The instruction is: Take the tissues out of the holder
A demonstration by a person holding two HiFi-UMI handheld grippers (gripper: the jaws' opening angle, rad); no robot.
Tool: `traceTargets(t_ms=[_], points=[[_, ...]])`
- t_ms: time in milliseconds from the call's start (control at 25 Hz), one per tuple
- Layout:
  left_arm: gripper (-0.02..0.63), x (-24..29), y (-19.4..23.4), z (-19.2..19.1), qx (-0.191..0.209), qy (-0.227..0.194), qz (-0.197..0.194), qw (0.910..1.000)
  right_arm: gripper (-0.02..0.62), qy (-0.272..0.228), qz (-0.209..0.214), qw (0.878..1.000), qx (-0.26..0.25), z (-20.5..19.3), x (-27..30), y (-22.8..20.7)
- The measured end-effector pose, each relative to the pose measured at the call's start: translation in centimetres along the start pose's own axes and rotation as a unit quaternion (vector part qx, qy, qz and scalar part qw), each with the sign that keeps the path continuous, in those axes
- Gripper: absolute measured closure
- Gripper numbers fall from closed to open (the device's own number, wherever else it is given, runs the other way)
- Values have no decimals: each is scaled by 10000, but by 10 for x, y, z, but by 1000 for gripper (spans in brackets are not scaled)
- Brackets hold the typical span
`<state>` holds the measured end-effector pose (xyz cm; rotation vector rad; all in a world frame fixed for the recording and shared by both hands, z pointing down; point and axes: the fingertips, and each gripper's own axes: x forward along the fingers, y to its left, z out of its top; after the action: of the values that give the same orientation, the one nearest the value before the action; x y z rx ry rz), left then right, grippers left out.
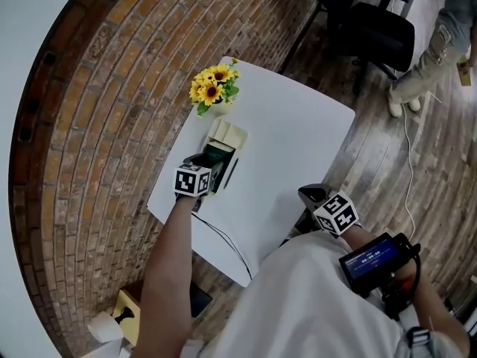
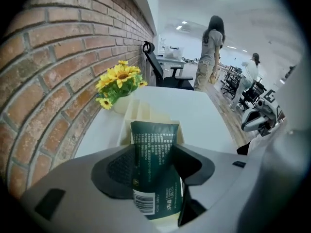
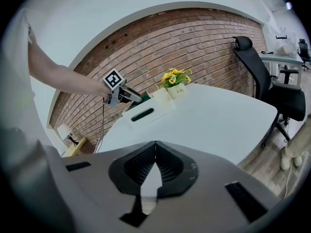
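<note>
tissue pack, dark green, upright between the jaws of the left gripper, pads closed on its two broad faces. lower end of the pack apparently down inside the nearest compartment of the cream holder, directly under and just ahead of that gripper. rest of the holder stretching away beyond the jaws toward a pot of sunflowers at its far end. right gripper well apart from all of it, back by the near edge of the white table, jaws tip to tip with nothing between them.

by the look of it, early in the job: grasp made, lift not yet made. no tissues lying loose on the tabletop near either gripper. left to do, judging from here: draw the pack straight up and clear of the holder's walls, then set it down on bare table beside the left gripper. unclear from these views whether more packs sit in the farther compartments beyond the jaws; only cream dividers visible there.
</note>
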<state>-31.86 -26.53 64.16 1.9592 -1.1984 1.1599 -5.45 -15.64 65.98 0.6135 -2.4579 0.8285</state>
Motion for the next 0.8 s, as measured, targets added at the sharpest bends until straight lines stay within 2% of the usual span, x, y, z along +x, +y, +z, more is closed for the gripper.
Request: traceTargets(t_ms=[240, 360, 640, 800], points=[[360, -28, -5, 4, 298, -447, 324, 9980, 589, 20, 121, 9999, -115, 1, 3, 11], [365, -44, -8, 6, 220, -824, 447, 9954, 589, 16, 160, 9997, -164, 2, 4, 14], [376, -84, -12, 4, 128, -1583, 723, 9846, 589, 24, 197, 9994, -287, 2, 4, 23], [379, -114, -15, 11, 301, -1896, 902, 9773, 589, 28, 228, 9992, -328, 3, 5, 27]])
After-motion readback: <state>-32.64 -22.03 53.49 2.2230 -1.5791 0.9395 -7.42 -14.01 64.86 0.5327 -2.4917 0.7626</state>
